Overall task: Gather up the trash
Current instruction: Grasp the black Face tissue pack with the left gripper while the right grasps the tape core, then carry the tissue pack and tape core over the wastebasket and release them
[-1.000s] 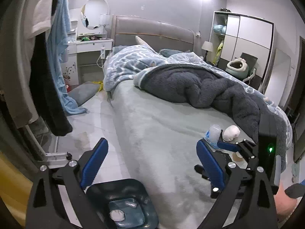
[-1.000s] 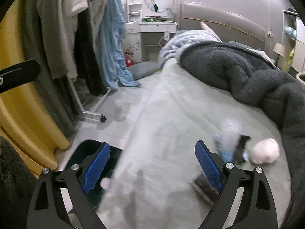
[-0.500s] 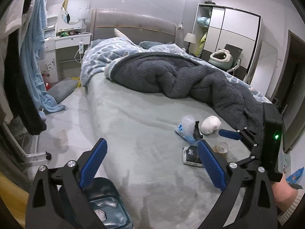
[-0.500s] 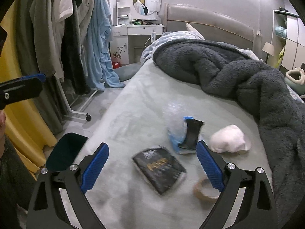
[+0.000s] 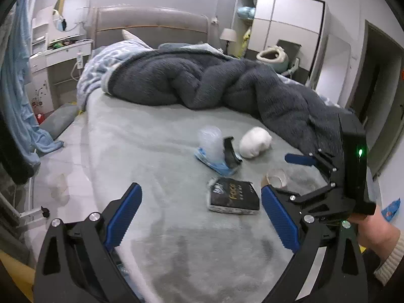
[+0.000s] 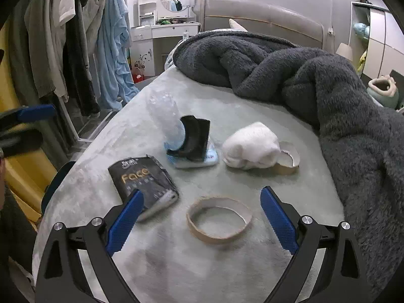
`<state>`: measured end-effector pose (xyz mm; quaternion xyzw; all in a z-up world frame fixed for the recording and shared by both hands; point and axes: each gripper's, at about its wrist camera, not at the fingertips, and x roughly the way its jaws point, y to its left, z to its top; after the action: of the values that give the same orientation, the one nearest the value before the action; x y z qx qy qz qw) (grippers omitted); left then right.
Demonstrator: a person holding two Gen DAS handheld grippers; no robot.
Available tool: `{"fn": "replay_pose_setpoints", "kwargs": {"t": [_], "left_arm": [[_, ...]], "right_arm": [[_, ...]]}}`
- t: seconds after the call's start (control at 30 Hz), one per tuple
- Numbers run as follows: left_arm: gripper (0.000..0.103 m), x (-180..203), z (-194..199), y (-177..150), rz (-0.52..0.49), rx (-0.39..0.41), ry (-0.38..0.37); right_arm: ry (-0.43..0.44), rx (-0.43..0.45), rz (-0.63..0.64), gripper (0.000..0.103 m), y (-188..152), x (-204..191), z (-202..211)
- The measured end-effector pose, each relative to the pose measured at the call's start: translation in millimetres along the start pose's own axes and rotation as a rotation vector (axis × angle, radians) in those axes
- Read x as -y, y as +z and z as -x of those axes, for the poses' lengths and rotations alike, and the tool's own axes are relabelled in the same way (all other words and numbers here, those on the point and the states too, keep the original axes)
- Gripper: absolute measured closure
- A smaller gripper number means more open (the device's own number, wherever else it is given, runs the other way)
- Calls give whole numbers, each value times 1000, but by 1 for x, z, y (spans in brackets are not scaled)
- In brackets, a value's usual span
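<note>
My right gripper (image 6: 199, 217) hovers low over pale grey-green bedspread (image 6: 227, 101), fingers spread wide, empty. Flattened tan cardboard tape ring (image 6: 219, 219) lies between them, nearest trash. Black foil "Face" packet (image 6: 144, 183) touches my left blue pad. Clear crumpled plastic bottle (image 6: 164, 118), black curved scrap (image 6: 194, 139), white wadded tissue (image 6: 248, 146) farther up.

My left gripper (image 5: 199, 212) also spread, holding nothing.

Risks, my guess: thin ring buckles or slips from pads; pads snag plush cover; left pad drags packet.
</note>
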<state>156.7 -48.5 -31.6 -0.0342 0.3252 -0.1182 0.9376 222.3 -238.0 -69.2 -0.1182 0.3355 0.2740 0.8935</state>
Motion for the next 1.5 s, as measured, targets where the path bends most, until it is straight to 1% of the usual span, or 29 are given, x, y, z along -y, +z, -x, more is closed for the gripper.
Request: {"fn": "replay_pose_setpoints", "kwargs": {"t": [0.13, 0.23, 0.3, 0.33, 0.4, 0.53, 0.77, 1.03, 1.13, 1.2, 1.27, 1.4, 1.43, 1.5], "left_arm": [[6, 10, -16, -7, -9, -29, -24], [6, 19, -25, -11, -39, -41, -24], [6, 23, -29, -12, -45, -47, -21], [6, 25, -32, -13, -49, -50, -18], [6, 27, -38, -14, -59, -60, -10], [6, 31, -48, -18, -63, -80, 7], [6, 34, -59, -20, -83, -86, 25], [7, 39, -70, -20, -83, -87, 30], [7, 44, -74, -19, -94, -91, 38], [9, 48, -77, -20, -111, -91, 46], [16, 52, -81, -21, -133, -108, 56], [22, 54, -88, -26, -148, -135, 71], [28, 54, -89, -26, -151, -142, 82], [29, 53, -89, -26, -150, -143, 82]], "right_arm": [[12, -12, -9, 9, -7, 6, -1], [48, -17, -27, 10, -12, 13, -2], [64, -27, -33, 25, -14, 16, -3], [69, -34, -34, 28, -15, 17, -5], [89, -49, -30, 38, -17, 19, -8], [99, -60, -22, 45, -19, 20, -8], [155, -30, -64, 47, -18, 29, 5], [191, 8, -156, 47, -24, 50, 21], [198, 19, -171, 47, -23, 51, 26], [200, 25, -174, 47, -21, 50, 29], [197, 26, -174, 47, -19, 49, 31], [177, 12, -164, 47, -15, 44, 31], [175, 8, -165, 47, -15, 44, 31], [166, -2, -170, 47, -14, 43, 29]]}}
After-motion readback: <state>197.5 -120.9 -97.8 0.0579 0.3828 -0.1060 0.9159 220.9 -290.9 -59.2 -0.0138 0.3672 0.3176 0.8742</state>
